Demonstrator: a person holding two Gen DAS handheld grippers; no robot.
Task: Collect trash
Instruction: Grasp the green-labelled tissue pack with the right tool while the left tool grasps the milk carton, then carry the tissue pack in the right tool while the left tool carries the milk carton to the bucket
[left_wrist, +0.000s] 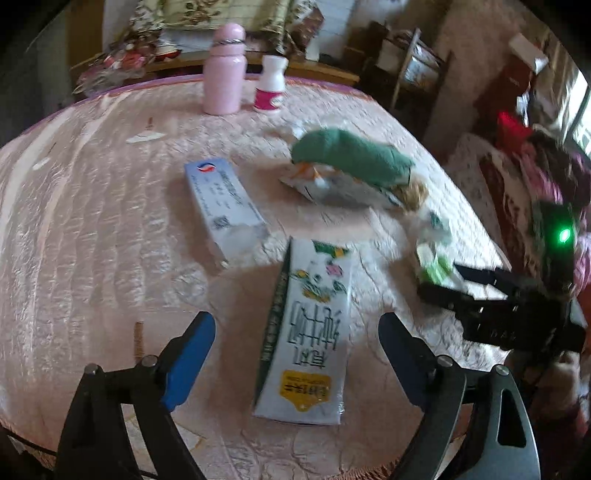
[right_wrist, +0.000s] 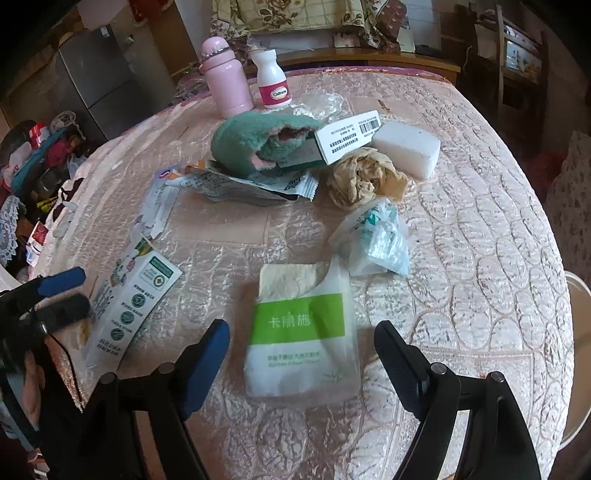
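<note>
Tabletop (right_wrist: 480, 229) under a pink quilted cover carries the whole mess, and it is crowded toward the far middle. Biggest there is a green fleecy slipper (right_wrist: 251, 144) lying over a crumpled printed foil pouch (right_wrist: 236, 188), with a white carton box (right_wrist: 343, 138) poking out of it and a white foam block (right_wrist: 406, 147) to its right. A pink metal flask (right_wrist: 225, 81) and a white pill bottle (right_wrist: 271, 83) stand at the far edge.

Nearer lie the flat pieces: a flattened white milk carton (left_wrist: 306, 339) between the fingers of the left gripper (left_wrist: 295, 354), and a white and green tissue packet (right_wrist: 303, 339) between those of the right gripper (right_wrist: 299, 354). Both sets of fingers stand wide apart and hold nothing; neither touches its piece.

Smaller scraps, a crumpled tan paper wad (right_wrist: 362, 177) and a scrunched clear plastic bag (right_wrist: 376, 240), sit beyond the packet.

Likely trouble: both pieces lie flat on a slippery, puckered cover, so closing fingers could pinch the cloth or skid the piece away rather than lift it. The two grippers are also near each other and could knock together.
</note>
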